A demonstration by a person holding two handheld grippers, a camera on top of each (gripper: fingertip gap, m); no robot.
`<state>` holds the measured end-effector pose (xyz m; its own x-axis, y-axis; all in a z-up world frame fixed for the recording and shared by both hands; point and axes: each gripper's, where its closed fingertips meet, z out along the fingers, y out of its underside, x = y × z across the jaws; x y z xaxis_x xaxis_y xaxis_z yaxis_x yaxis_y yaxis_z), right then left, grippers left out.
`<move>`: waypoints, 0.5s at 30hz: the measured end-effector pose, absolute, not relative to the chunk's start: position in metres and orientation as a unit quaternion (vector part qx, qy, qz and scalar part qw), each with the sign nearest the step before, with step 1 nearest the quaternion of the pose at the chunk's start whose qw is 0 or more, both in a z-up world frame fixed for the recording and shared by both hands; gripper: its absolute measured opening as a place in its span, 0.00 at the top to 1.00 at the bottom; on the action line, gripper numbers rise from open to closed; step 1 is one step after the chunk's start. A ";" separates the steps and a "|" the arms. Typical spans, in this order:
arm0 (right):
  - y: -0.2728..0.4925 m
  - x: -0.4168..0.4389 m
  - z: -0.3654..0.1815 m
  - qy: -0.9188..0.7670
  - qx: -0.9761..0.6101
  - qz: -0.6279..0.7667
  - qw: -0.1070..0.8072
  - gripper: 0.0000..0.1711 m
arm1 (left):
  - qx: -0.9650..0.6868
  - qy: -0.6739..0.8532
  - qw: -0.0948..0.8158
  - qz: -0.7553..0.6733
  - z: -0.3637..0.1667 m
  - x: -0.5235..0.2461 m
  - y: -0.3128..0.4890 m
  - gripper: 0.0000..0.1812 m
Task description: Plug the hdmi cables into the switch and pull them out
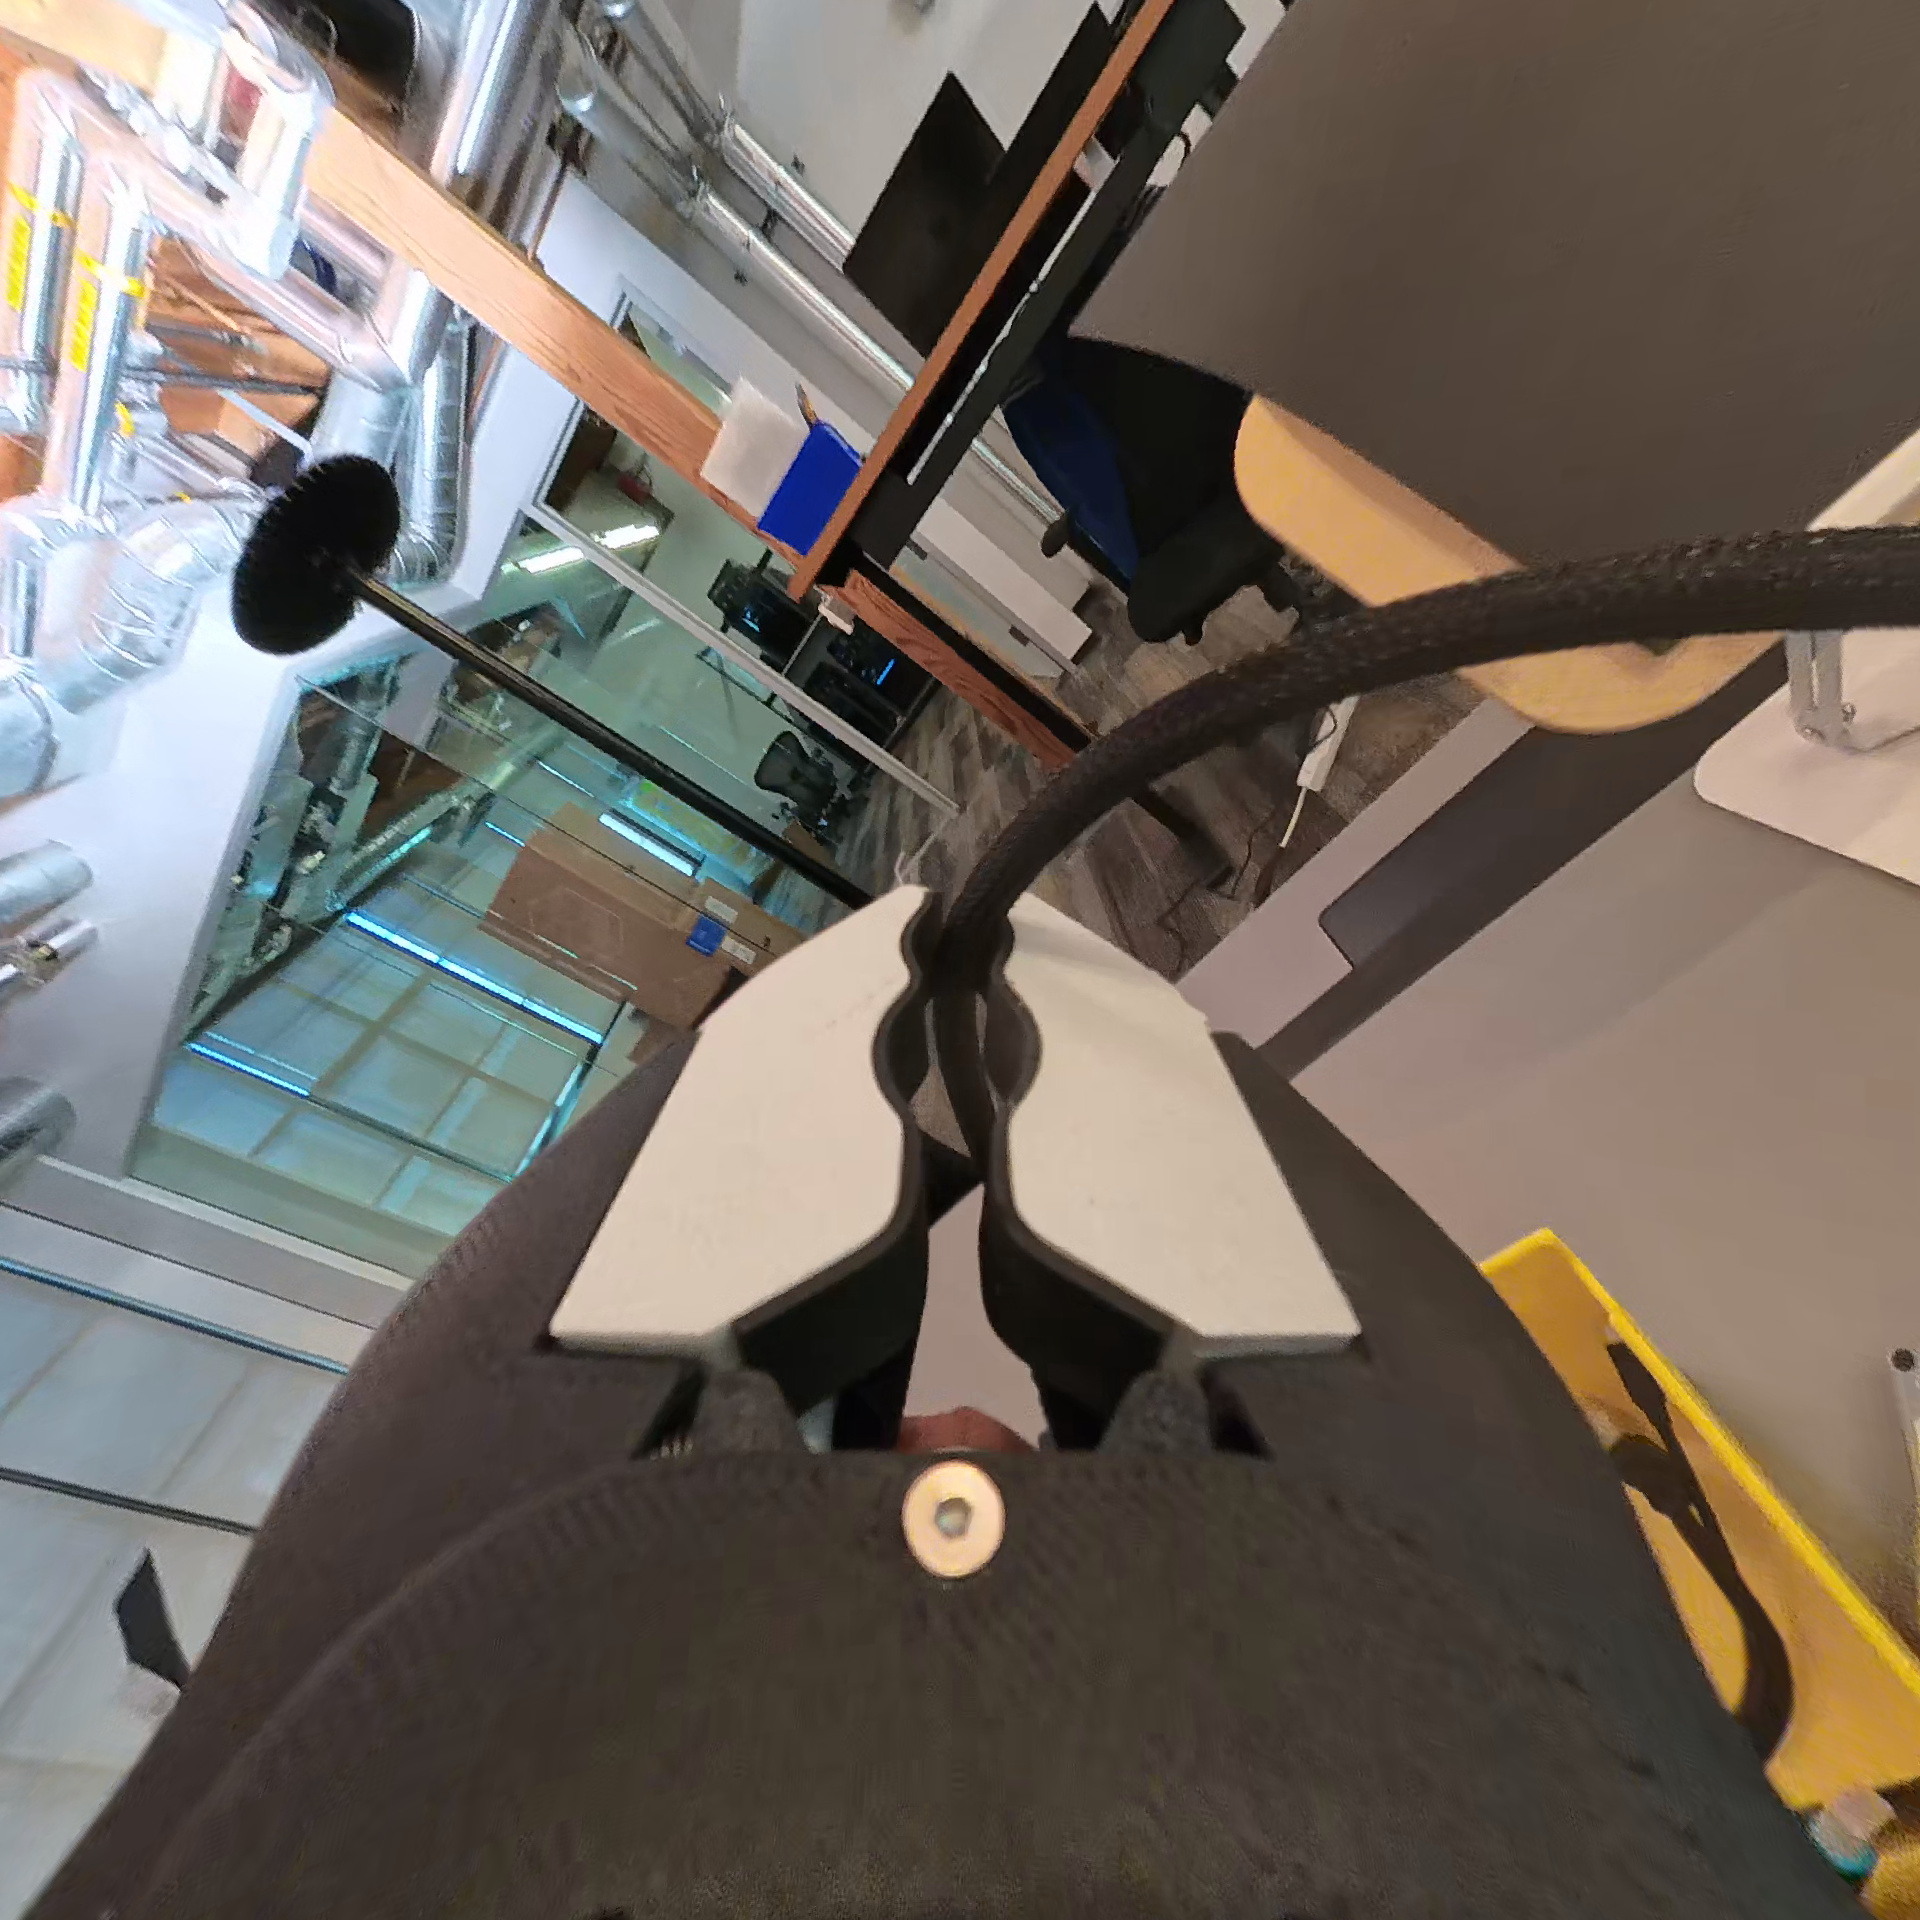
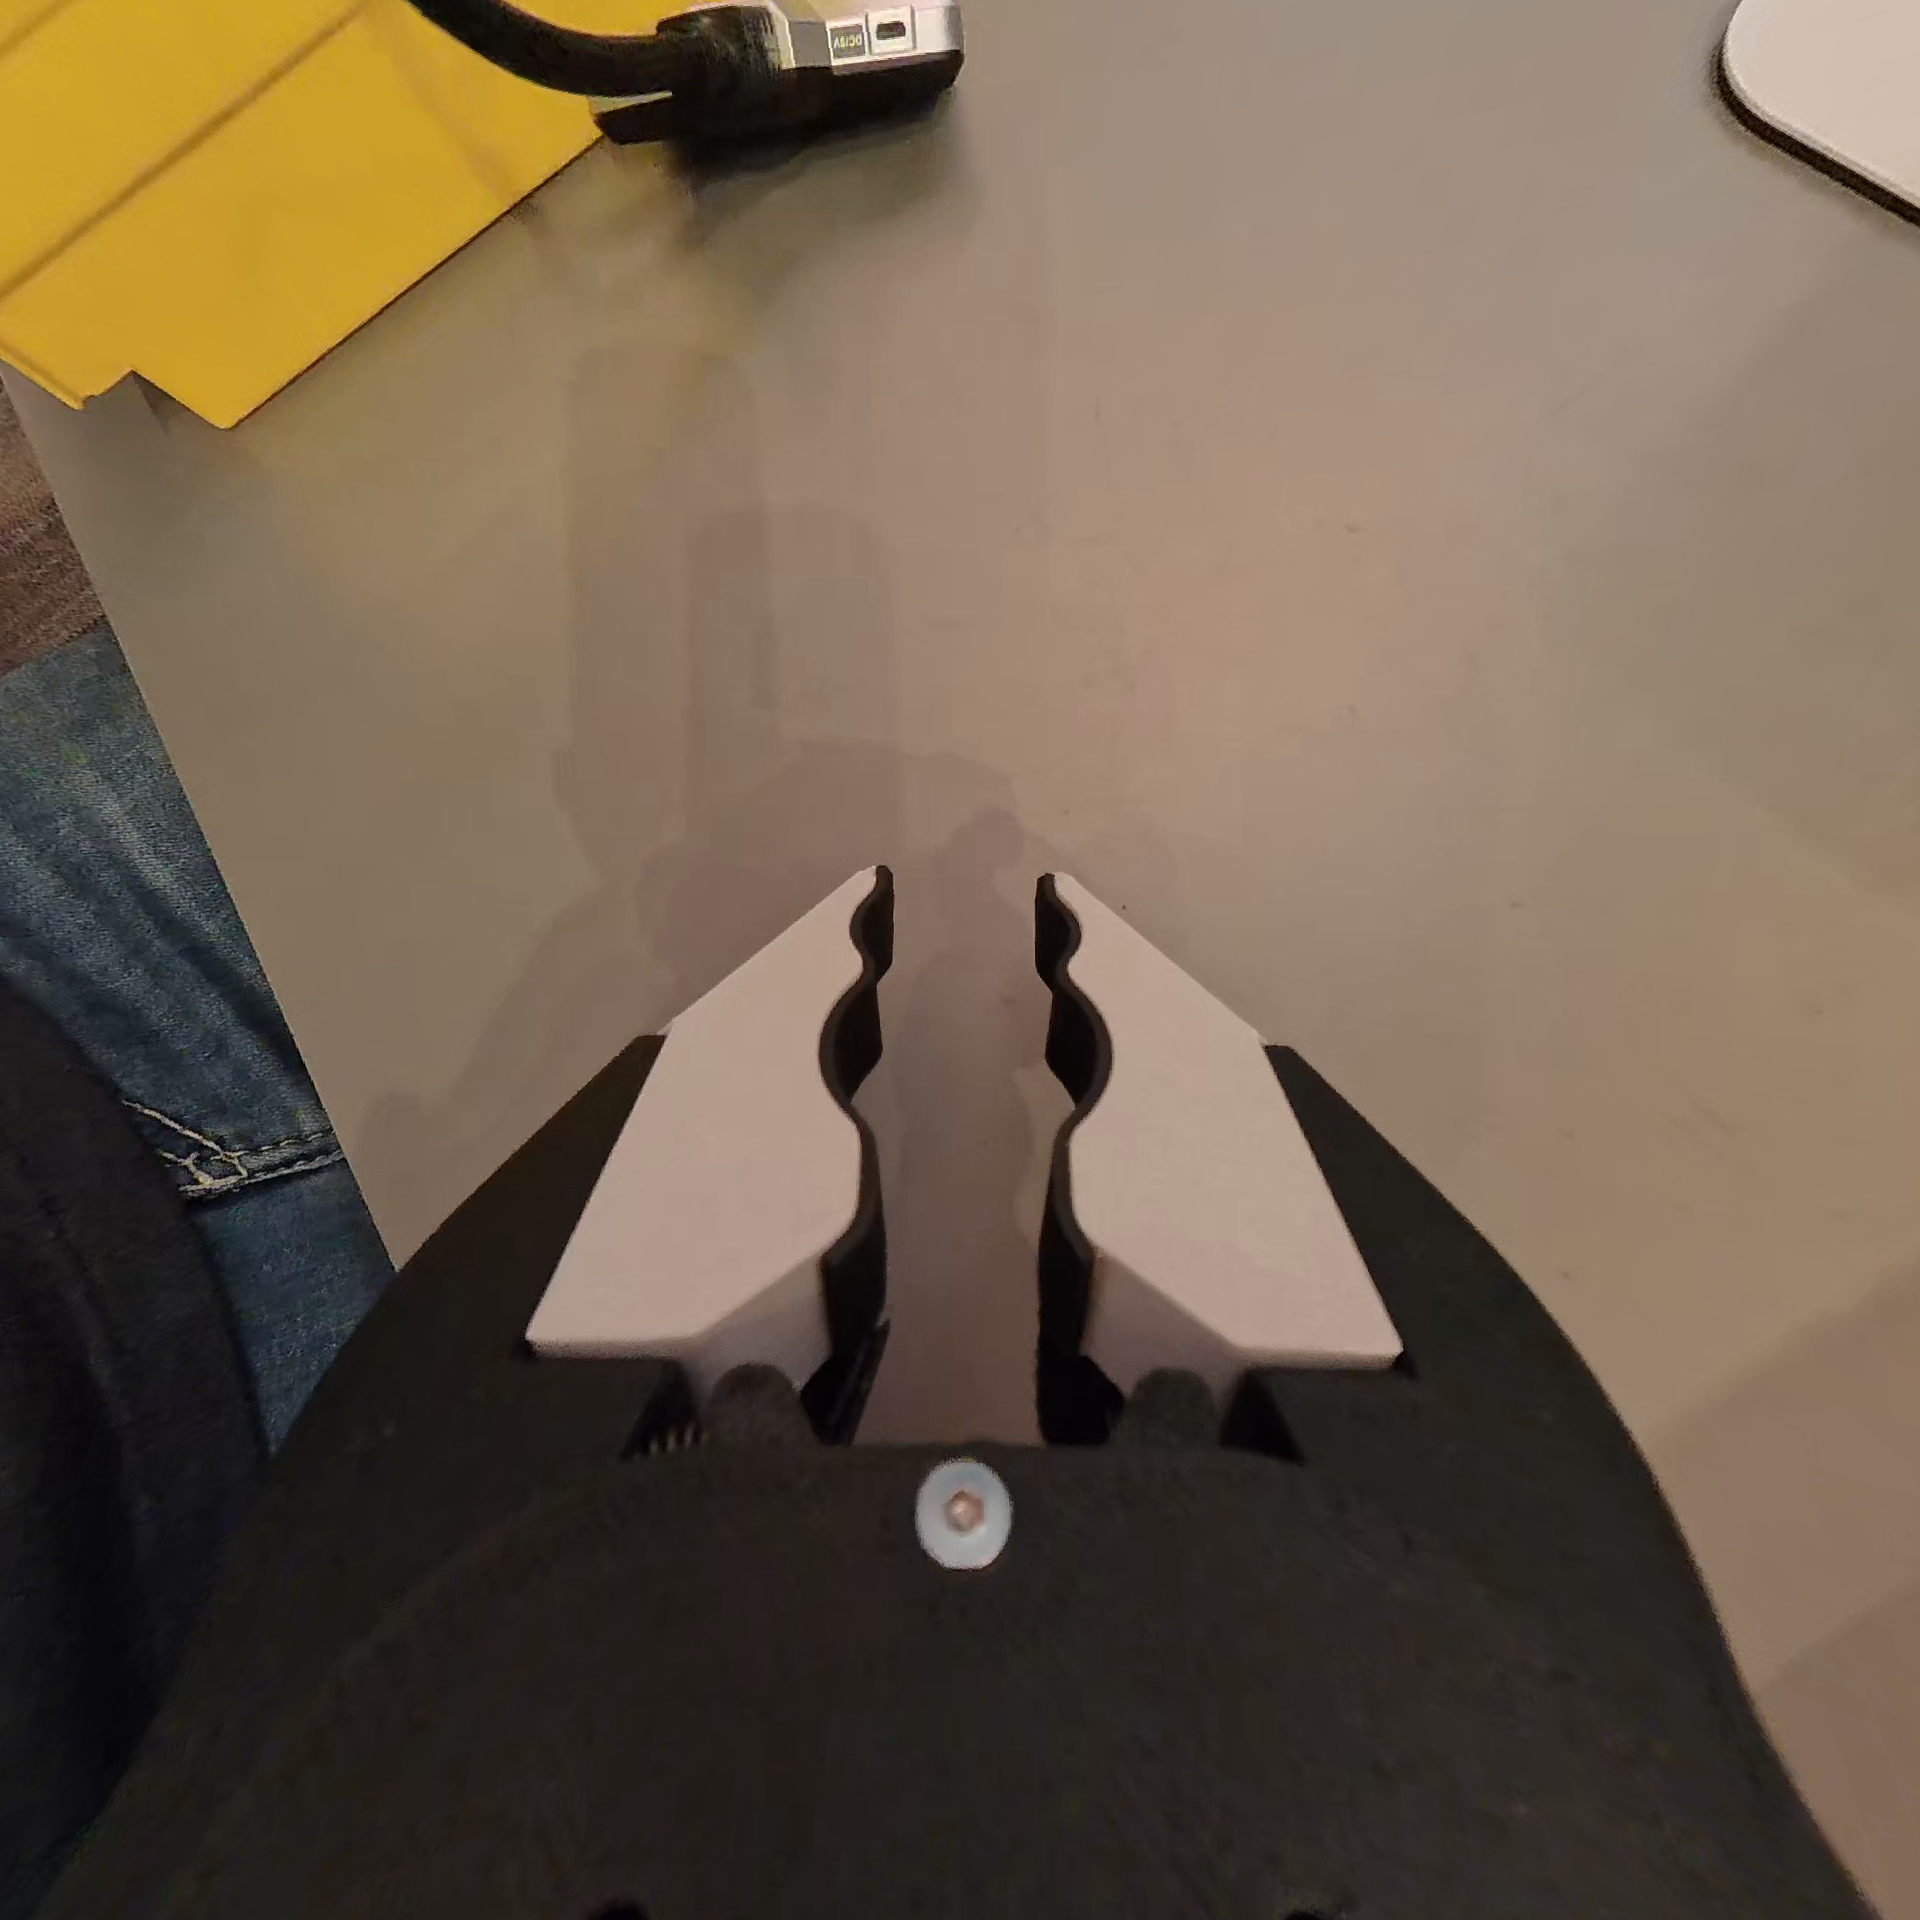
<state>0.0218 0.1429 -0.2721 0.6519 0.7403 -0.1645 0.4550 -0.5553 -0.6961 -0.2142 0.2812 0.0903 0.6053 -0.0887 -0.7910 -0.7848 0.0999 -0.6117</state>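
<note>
Your left gripper was squeezed tight on a black cable, up in the air and tipped sideways; the cable curved away to the right; your right gripper was partly open and held nothing above the grey table; the silver switch lay far ahead beside the yellow bin, with another cable plugged in.

The flat grey worktop holds a yellow plastic bin, a small silver switch box and a white pad.
</note>
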 end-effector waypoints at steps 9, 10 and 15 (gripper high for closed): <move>0.143 0.022 -0.271 -0.350 -0.852 0.227 0.318 0.85 | -0.552 0.395 0.667 0.306 0.132 -0.157 0.267 0.97; 0.143 0.022 -0.271 -0.350 -0.852 0.227 0.318 0.85 | -0.544 0.396 0.670 0.314 0.140 -0.153 0.266 0.97; 0.143 0.022 -0.270 -0.350 -0.851 0.229 0.318 0.85 | -0.521 0.392 0.677 0.342 0.182 -0.144 0.261 0.97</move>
<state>0.0216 0.1433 -0.2702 0.6499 0.7416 -0.1661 0.4503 -0.5518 -0.7020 -0.1444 0.2610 0.1824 0.4585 0.0543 -0.8870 -0.8714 0.2233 -0.4368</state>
